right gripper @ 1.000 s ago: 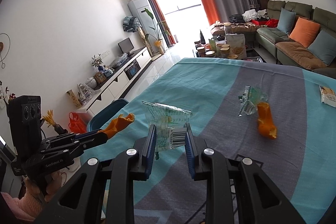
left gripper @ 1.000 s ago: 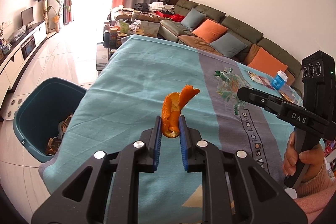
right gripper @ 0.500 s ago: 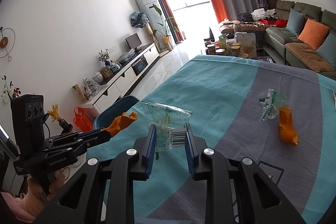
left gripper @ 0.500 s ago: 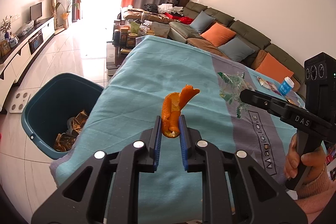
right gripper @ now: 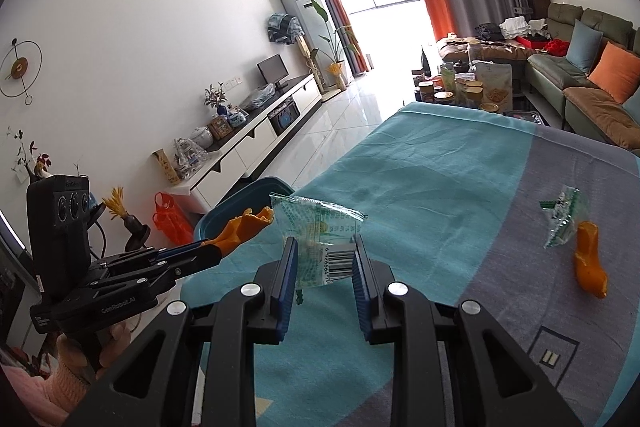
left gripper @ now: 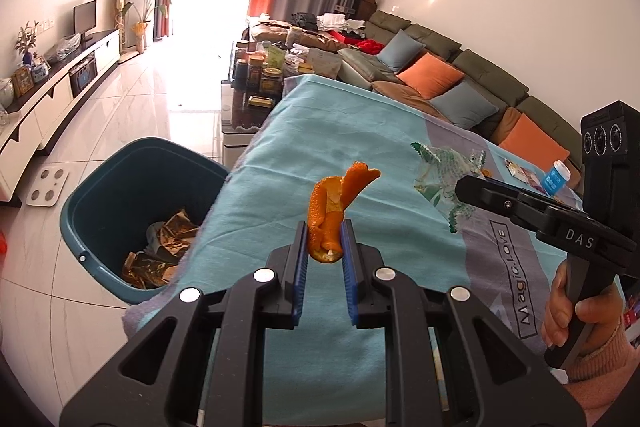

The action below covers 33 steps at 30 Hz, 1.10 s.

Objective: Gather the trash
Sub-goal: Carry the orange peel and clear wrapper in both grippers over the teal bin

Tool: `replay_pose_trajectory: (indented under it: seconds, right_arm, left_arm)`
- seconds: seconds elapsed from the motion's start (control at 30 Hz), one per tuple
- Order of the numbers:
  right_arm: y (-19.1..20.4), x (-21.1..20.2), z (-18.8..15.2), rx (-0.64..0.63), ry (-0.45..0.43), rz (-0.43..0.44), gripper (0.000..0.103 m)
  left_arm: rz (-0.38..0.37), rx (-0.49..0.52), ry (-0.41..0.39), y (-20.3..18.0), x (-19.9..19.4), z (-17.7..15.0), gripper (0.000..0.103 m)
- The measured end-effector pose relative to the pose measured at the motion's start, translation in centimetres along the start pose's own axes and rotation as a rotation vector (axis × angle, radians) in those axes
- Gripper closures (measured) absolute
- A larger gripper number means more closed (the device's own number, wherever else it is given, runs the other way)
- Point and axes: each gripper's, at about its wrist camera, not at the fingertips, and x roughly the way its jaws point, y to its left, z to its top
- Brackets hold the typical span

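Carrying trash toward bin (left gripper: 120,195): left gripper (left gripper: 325,251) clenched on orange peel (left gripper: 334,211), right gripper (right gripper: 325,259) clenched on wrapper (right gripper: 320,227). Bin already partly filled. Left on table (right gripper: 440,187): second wrapper (right gripper: 562,223), second peel (right gripper: 590,263).

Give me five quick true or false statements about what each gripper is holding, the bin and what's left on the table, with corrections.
1. The left gripper is shut on an orange peel. True.
2. The right gripper is empty. False: it is shut on a clear wrapper with a barcode.
3. The teal bin already holds trash. True.
4. The bin stands on the table. False: it stands on the floor beside the table's edge.
5. Another orange peel lies on the tablecloth. True.
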Motion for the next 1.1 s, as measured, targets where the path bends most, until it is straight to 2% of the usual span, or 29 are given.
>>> replay_pose_trajectory:
  seconds: [0.6, 1.1]
  right_arm:
    - [2.6, 2.8, 1.3, -0.040, 0.040, 0.066, 0.079]
    - [4.4, 4.7, 2.2, -0.081, 0.070, 0.103, 0.079]
  left_arm:
    - [0.068, -0.065, -0.033, 3.4, -1.9, 0.0, 0.087]
    - [0.106, -0.098, -0.044, 4.5, -2.5, 0.2, 0.087]
